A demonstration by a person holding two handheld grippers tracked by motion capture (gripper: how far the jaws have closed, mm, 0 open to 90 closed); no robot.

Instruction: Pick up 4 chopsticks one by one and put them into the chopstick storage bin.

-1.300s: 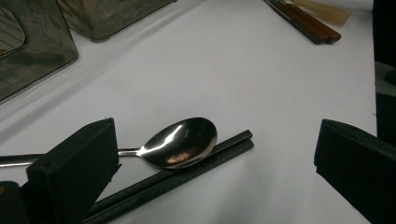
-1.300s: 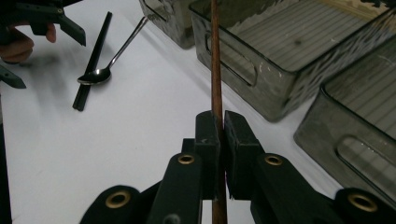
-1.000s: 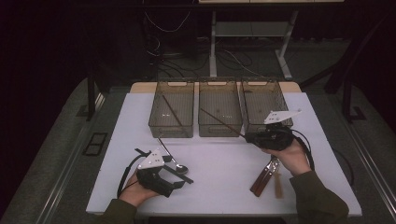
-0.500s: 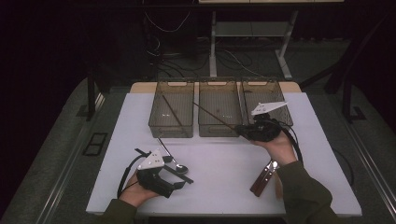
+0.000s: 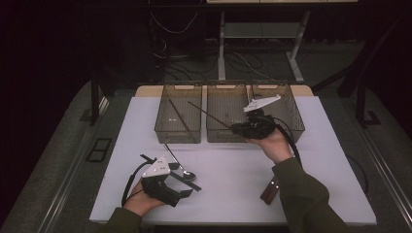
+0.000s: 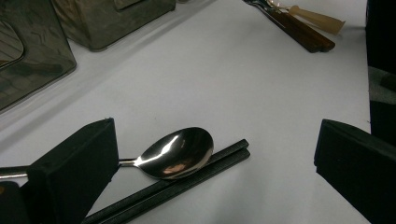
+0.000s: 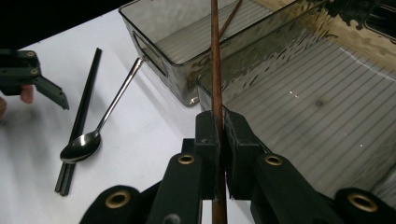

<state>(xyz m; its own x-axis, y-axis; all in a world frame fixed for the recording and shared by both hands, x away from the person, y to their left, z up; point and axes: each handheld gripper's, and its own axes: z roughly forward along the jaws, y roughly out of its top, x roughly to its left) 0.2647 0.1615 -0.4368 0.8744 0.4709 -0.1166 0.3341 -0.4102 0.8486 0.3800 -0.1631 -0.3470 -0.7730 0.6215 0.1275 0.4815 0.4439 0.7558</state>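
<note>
One brown chopstick pinched in the right gripper hangs over the middle bin, so tilt its tip into the left bin beside its mate before release; left gripper wide open over the spoon.

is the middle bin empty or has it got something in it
Empty: the middle bin shows only its bare ribbed floor; the brown chopstick is held above, not inside.
</note>
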